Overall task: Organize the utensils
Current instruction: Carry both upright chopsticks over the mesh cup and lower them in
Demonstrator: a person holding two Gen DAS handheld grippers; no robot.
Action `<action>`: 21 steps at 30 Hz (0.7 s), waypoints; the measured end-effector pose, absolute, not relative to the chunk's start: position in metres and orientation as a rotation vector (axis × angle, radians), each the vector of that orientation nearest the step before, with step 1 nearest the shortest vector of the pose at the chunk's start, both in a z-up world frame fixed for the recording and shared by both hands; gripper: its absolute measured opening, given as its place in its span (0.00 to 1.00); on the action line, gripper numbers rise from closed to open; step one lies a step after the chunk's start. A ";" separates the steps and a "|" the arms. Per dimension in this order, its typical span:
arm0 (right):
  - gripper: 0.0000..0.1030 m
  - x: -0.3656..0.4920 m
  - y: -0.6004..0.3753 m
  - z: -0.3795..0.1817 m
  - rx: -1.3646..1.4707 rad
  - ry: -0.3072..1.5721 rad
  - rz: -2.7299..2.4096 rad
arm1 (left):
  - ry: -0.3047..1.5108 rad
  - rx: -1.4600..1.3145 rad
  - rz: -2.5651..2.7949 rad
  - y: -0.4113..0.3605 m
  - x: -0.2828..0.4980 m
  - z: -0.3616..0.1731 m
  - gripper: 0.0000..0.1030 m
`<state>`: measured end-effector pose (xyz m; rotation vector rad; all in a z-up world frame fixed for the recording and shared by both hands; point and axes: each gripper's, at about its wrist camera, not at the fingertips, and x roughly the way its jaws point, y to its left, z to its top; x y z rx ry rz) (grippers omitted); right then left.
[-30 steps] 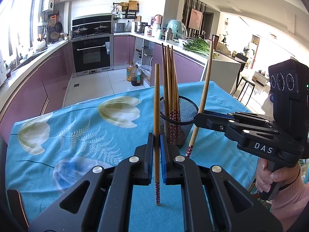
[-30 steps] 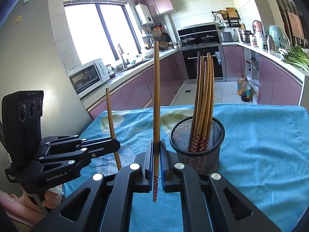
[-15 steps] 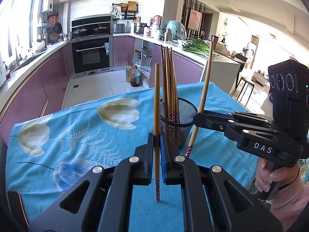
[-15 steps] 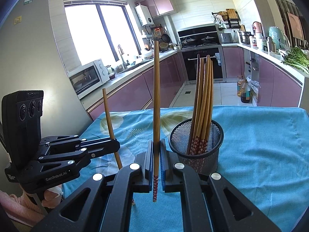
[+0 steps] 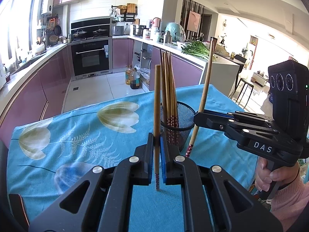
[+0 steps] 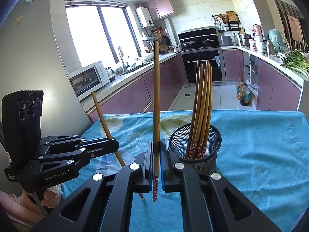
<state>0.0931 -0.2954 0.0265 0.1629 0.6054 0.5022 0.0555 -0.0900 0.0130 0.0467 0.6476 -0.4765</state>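
Nothing moved; right tool (image 5: 200, 116) reads "DAS", left tool (image 6: 114, 145) "GenRobot.AI".

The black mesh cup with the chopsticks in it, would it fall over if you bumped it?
Probably yes. The mesh cup looks thin and light, and the chopsticks stand far above its rim, leaning to one side, so it seems top-heavy. The soft tablecloth under it may let it slide a bit first.

- The tabletop (image 5: 222, 96) fills the lower half of both views.
- A turquoise cloth (image 5: 58, 166) with pale tulip and fern prints covers it.
- A black mesh cup (image 6: 210, 150) of chopsticks (image 6: 202, 100) stands on the cloth, centre-right.
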 end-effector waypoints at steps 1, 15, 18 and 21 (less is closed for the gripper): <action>0.05 0.093 -0.296 0.027 0.162 0.602 0.501 | 0.647 0.045 -0.480 -0.089 0.056 0.014 0.07; 0.05 0.107 -0.309 0.052 0.162 0.516 0.464 | 0.566 0.007 -0.546 -0.083 0.065 0.047 0.07; 0.05 0.109 -0.313 0.057 0.160 0.499 0.459 | 0.540 0.004 -0.557 -0.085 0.067 0.056 0.07; 0.05 0.113 -0.316 0.062 0.158 0.483 0.454 | 0.519 0.000 -0.563 -0.086 0.071 0.066 0.07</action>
